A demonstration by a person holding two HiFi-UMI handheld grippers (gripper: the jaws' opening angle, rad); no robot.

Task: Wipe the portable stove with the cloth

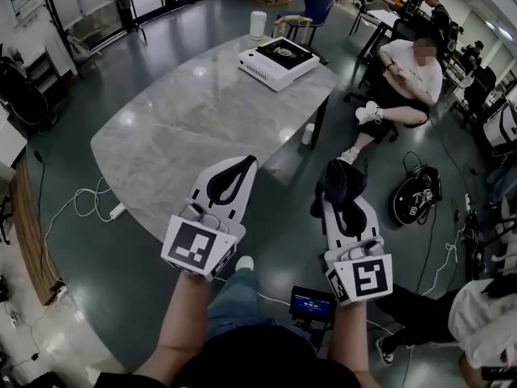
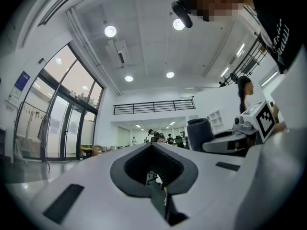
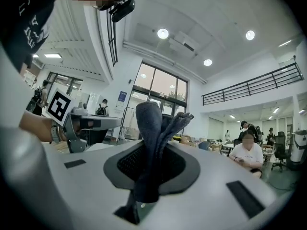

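Two tools: left tool [image 1: 245,163] closed empty, right tool [image 1: 338,181] clamps cloth [image 1: 349,191]; stove [image 1: 279,60] far across table [image 1: 182,132].

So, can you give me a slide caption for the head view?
Right claw grips the cloth, left claw is shut and empty; the stove sits at the table's far end.

In the head view the cloth [image 1: 340,186] drapes over the right gripper [image 1: 342,207] and hides its tips; in the right gripper view the cloth's lower end vanishes down between the jaws. The portable stove [image 1: 279,61], at the far end of the table [image 1: 186,128], is too small for its burner to be read — likewise a white cylinder [image 1: 258,24] beyond it. The person's forearms [image 1: 184,326] are cut off by the near edge.
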